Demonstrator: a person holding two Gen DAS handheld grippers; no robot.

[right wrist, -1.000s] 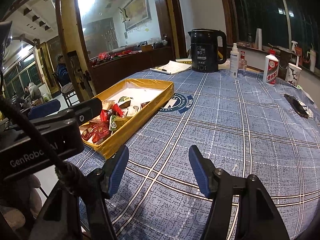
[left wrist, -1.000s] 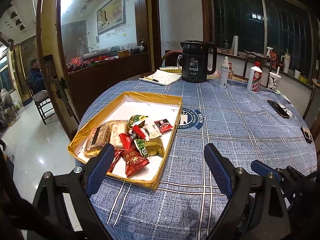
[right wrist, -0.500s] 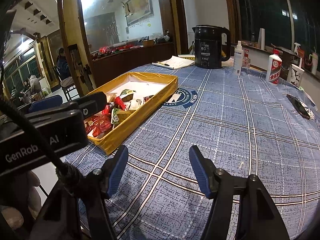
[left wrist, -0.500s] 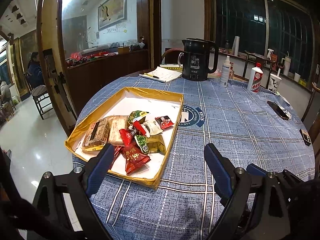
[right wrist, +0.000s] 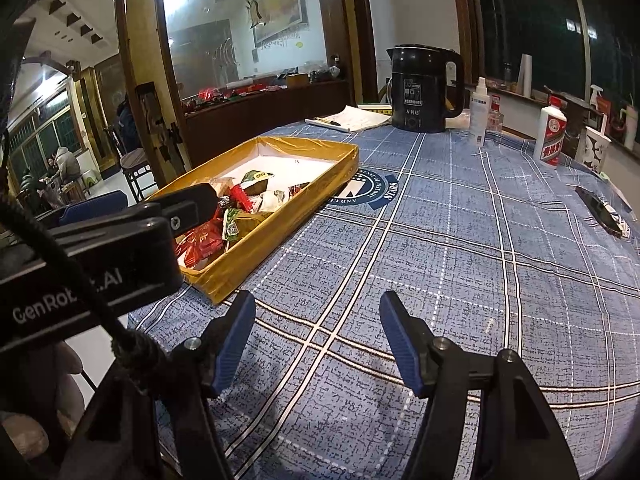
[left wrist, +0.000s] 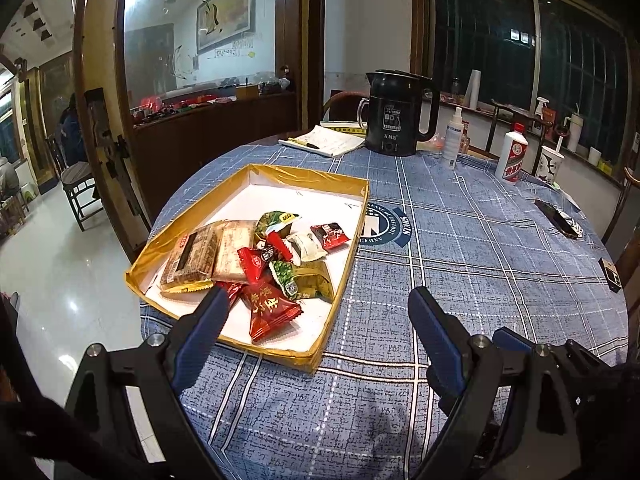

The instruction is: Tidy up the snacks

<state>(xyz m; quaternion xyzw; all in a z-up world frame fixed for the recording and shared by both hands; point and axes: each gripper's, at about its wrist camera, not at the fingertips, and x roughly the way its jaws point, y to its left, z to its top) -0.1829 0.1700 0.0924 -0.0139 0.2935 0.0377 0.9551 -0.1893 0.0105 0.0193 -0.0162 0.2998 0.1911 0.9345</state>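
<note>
A shallow gold box (left wrist: pixel 304 178) (right wrist: pixel 256 258) sits on the left part of the blue plaid table. Inside lies a pile of wrapped snacks (left wrist: pixel 256 264) (right wrist: pixel 236 210): two brown bars, red, green and white packets. My left gripper (left wrist: pixel 316 300) is open and empty, held above the box's near right corner. My right gripper (right wrist: pixel 318 304) is open and empty, above bare tablecloth right of the box. The left gripper's body (right wrist: pixel 100 256) shows at the left of the right wrist view and hides part of the box.
At the table's far side stand a black kettle (left wrist: pixel 396 116), a notepad (left wrist: pixel 324 142), a spray bottle (left wrist: pixel 452 140), a white liquor bottle (left wrist: pixel 512 156) and a paper cup (left wrist: pixel 552 166). A dark phone-like object (left wrist: pixel 560 220) lies at right. The table edge drops off at left.
Both grippers have drawn back and up a little from the table; the box and snacks look slightly farther. Both stay open. The snacks have not moved.
</note>
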